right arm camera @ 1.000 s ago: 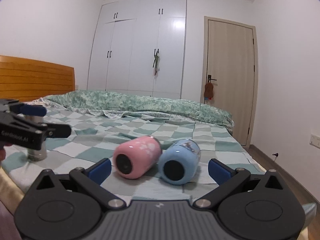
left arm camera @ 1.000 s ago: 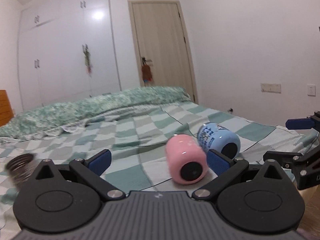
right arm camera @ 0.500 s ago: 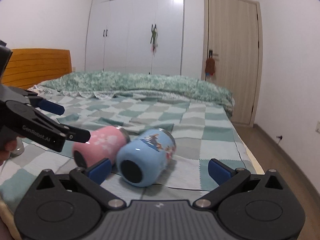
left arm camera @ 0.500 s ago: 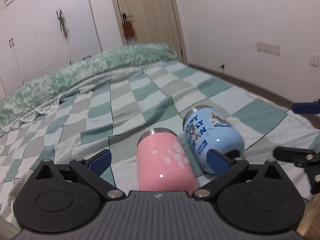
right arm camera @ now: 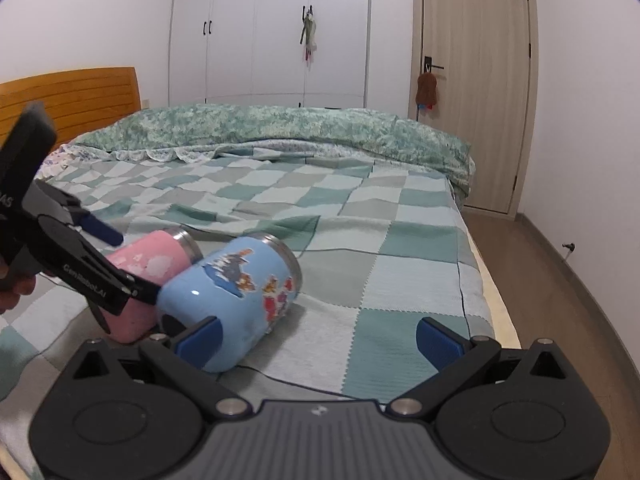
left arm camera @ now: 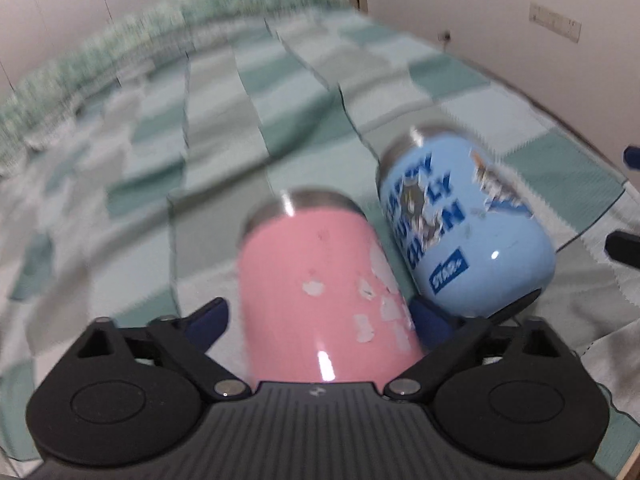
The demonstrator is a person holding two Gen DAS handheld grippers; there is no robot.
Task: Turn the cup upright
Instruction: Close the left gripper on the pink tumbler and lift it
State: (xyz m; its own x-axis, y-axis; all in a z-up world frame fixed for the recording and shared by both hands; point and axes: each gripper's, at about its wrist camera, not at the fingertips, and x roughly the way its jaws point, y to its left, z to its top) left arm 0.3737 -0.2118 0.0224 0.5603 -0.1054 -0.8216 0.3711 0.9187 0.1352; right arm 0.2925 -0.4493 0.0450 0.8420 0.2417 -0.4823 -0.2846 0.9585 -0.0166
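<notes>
Left gripper (left arm camera: 316,316) had closed in around the pink cup (left arm camera: 324,292).
Its jaws were wide, not yet gripping; the right gripper (right arm camera: 318,338) waited wide beside the blue cup (right arm camera: 236,296).

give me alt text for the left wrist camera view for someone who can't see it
A pink cup lies on its side between the open fingers of the left gripper, steel rim pointing away. A blue cartoon-printed cup lies on its side just to its right, both on a green and grey checkered bedspread; the picture is motion-blurred.
</notes>
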